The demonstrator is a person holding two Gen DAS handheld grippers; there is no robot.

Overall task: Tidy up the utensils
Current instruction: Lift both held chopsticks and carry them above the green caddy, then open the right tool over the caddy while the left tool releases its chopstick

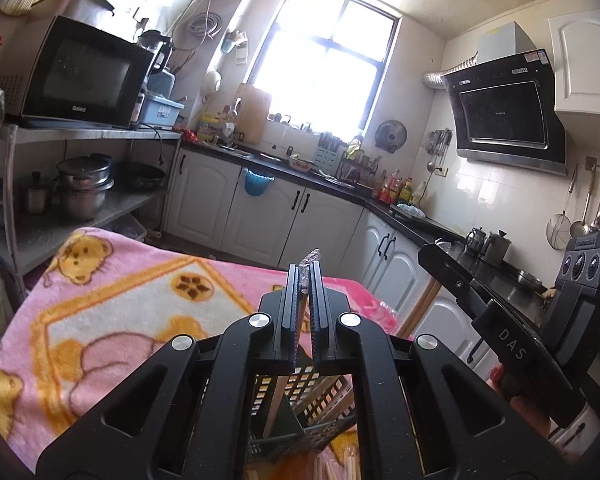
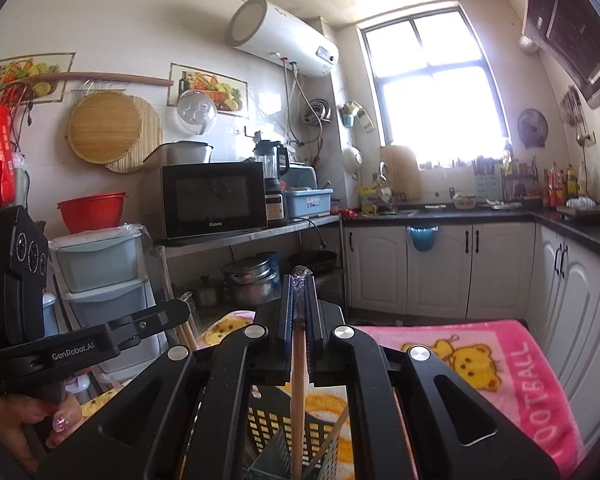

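Observation:
My left gripper [image 1: 305, 272] is shut on a wooden chopstick [image 1: 300, 312] in a clear plastic wrapper that pokes out past the fingertips. The stick slants down into a dark perforated utensil basket [image 1: 320, 400] under the jaws. In the right wrist view my right gripper [image 2: 299, 284] is shut on another wrapped wooden chopstick [image 2: 298, 380], whose lower end reaches into the same basket [image 2: 268, 420]. The two grippers hang side by side above the basket: the right one [image 1: 440, 254] shows at the right of the left wrist view, the left one [image 2: 182, 308] at the left of the right wrist view.
The basket stands on a table under a pink bear-print blanket [image 1: 120, 312]. More loose chopsticks [image 1: 340, 468] lie by the basket's near side. A metal shelf with a microwave [image 2: 214, 200] and pots stands beyond the table, with white cabinets [image 1: 268, 216] behind. A hand [image 2: 24, 428] holds the left gripper.

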